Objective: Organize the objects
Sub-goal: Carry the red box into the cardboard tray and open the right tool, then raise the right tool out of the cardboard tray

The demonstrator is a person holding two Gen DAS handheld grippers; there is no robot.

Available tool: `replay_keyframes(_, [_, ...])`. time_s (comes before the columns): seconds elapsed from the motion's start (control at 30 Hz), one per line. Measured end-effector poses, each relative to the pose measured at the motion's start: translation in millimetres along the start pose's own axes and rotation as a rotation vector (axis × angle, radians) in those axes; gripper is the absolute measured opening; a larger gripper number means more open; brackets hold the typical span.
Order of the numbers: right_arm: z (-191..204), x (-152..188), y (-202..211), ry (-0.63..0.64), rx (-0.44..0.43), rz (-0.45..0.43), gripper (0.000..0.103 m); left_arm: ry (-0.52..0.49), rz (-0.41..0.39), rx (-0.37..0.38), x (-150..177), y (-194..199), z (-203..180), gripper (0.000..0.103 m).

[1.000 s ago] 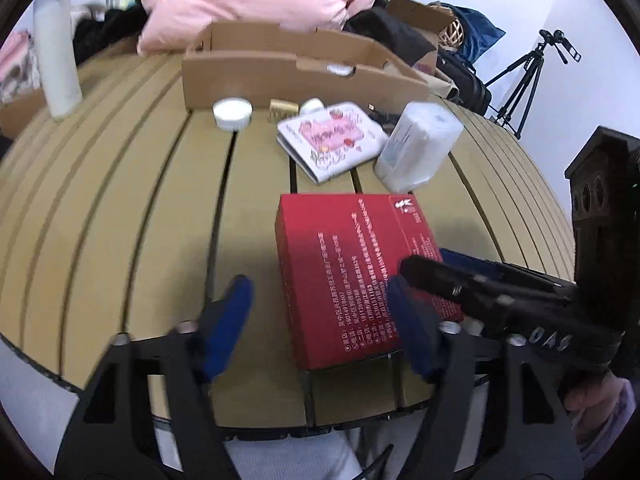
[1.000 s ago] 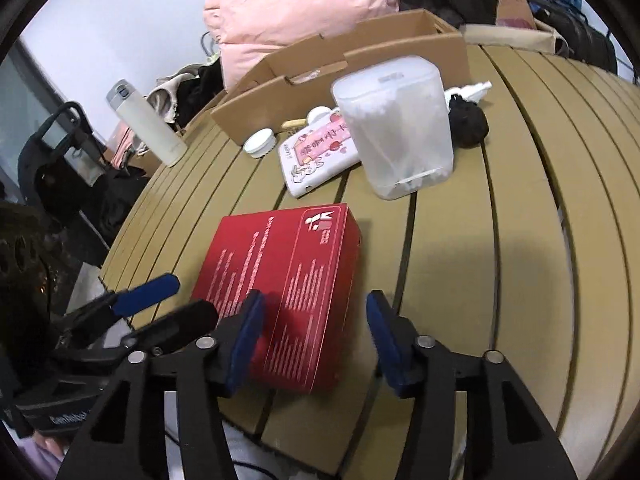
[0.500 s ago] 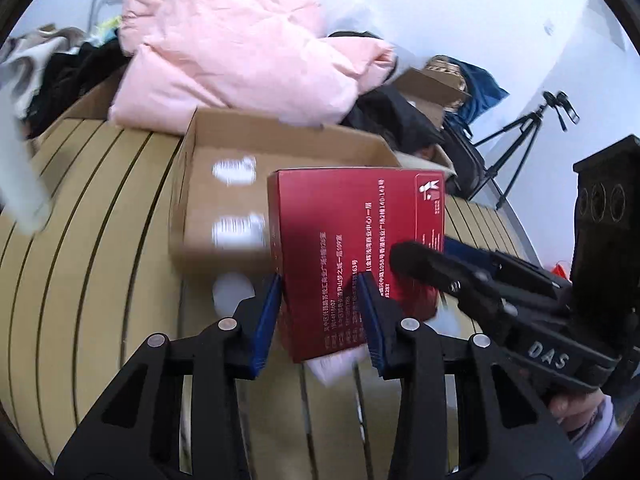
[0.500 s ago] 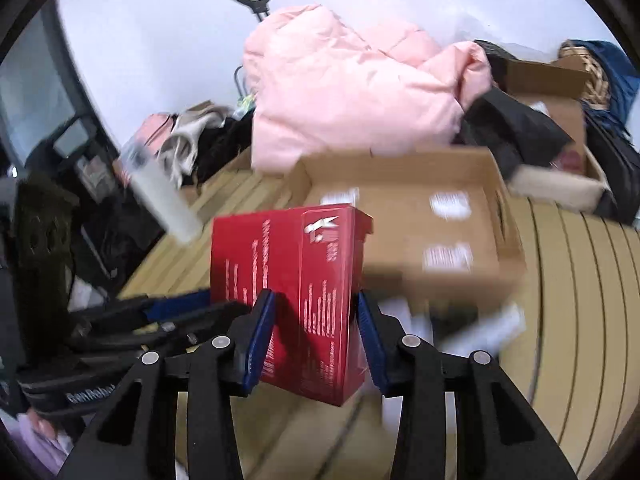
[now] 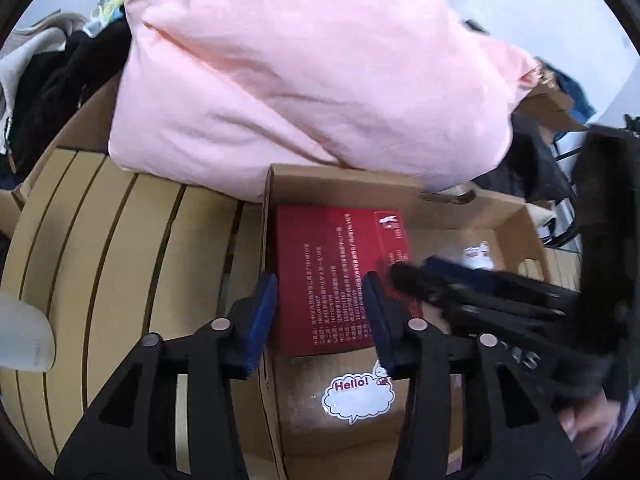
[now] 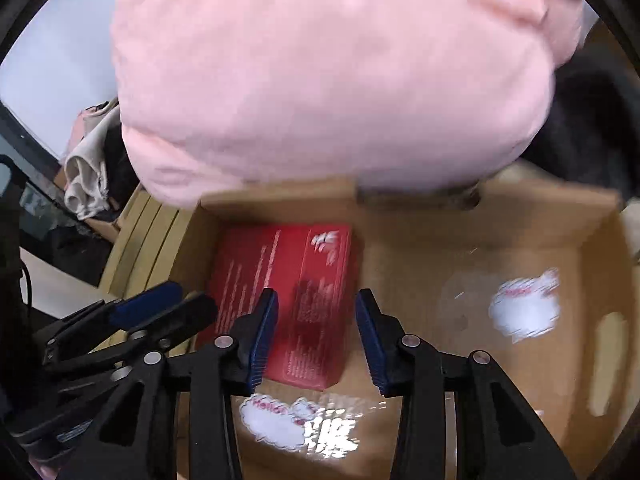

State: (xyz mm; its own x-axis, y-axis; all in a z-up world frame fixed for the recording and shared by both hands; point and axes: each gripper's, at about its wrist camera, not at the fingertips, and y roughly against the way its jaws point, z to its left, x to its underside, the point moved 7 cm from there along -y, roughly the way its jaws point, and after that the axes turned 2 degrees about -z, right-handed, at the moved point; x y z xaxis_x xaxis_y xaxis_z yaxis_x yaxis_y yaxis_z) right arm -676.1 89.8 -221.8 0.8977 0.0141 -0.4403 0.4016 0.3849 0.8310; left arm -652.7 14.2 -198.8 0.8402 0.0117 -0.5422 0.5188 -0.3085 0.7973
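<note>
The left tongs (image 5: 320,284) stand apart. Their jaws have just been opening, and the red box (image 5: 340,248) shows between and beyond the 2 blue pads, too wide for their gap, so it seems to lie under them, not in them. The right tongs (image 6: 316,300) also stand apart, having narrowed a little and then held. A sliver of cardboard shows between their right pad and the box edge, so I judge nothing is clamped.

The red box lies flat on the floor of the cardboard carton (image 5: 344,174), just ahead of both pairs of tongs and against the wall on their left. A "Hello!" sticker (image 5: 358,398) sits on the floor on the near side of it.

The step in hand looks like letting go and backing out. To do it well:
1. Spread both pairs wider before moving, so no pad drags the box.
2. Lift straight up, not sideways, because the carton's left wall is just beside the left pad of the left tongs.
3. Stay short of the pink padded garment (image 5: 300,80), which overhangs the far wall and could snag.
4. Separate the 2 hands as they rise, since they are close together.

The slatted surface (image 5: 120,240) lies left of the carton.
</note>
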Motion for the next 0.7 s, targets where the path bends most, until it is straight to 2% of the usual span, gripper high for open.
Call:
replay_keyframes(0.03, [1.0,2.2,-3.4,-0.006,-0.025,0.015,0.046,-0.013,-0.016,0.004,2.3,5.1,-2.9,0.052])
replay_keyframes(0.1, [0.8,5.5,-3.1,0.007,-0.010,0.023,0.048,-0.050,-0.051,-0.027,1.4,17.8,-9.0,0.072])
replay_keyframes(0.13, [1.2,4.5,1.0,0.020,0.000,0.017,0.050,-0.073,-0.073,-0.049,1.8,26.1,-12.8,0.073])
replay_keyframes(0.2, [2.5,5.2,17.2,0.060,0.017,-0.001,0.071,-0.126,-0.104,-0.078,2.3,45.9,-23.6,0.075])
replay_keyframes(0.23, [2.6,5.8,27.8,0.073,0.016,-0.013,0.090,-0.148,-0.113,-0.082,4.5,58.0,-28.4,0.078])
replay_keyframes(0.27, [1.7,5.9,41.4,0.081,0.014,-0.029,0.091,-0.157,-0.120,-0.092,4.6,68.3,-32.0,0.083])
replay_keyframes(0.37, [-5.0,18.6,91.1,0.094,0.006,-0.075,0.091,-0.189,-0.165,-0.148,16.3,118.3,-36.9,0.083])
replay_keyframes(0.47, [-6.7,47.4,142.5,0.085,-0.021,-0.104,0.091,-0.204,-0.226,-0.206,33.6,178.2,-40.9,0.086])
replay_keyframes(0.57, [0.3,83.6,194.2,0.108,-0.038,-0.122,0.091,-0.209,-0.288,-0.239,63.0,239.3,-51.4,0.102])
replay_keyframes(0.63, [4.2,108.7,230.8,0.135,-0.024,-0.152,0.091,-0.192,-0.308,-0.257,88.9,280.2,-56.4,0.103])
replay_keyframes(0.7, [11.5,143.0,272.2,0.143,-0.025,-0.174,0.091,-0.175,-0.308,-0.233,120.2,319.8,-62.6,0.103])
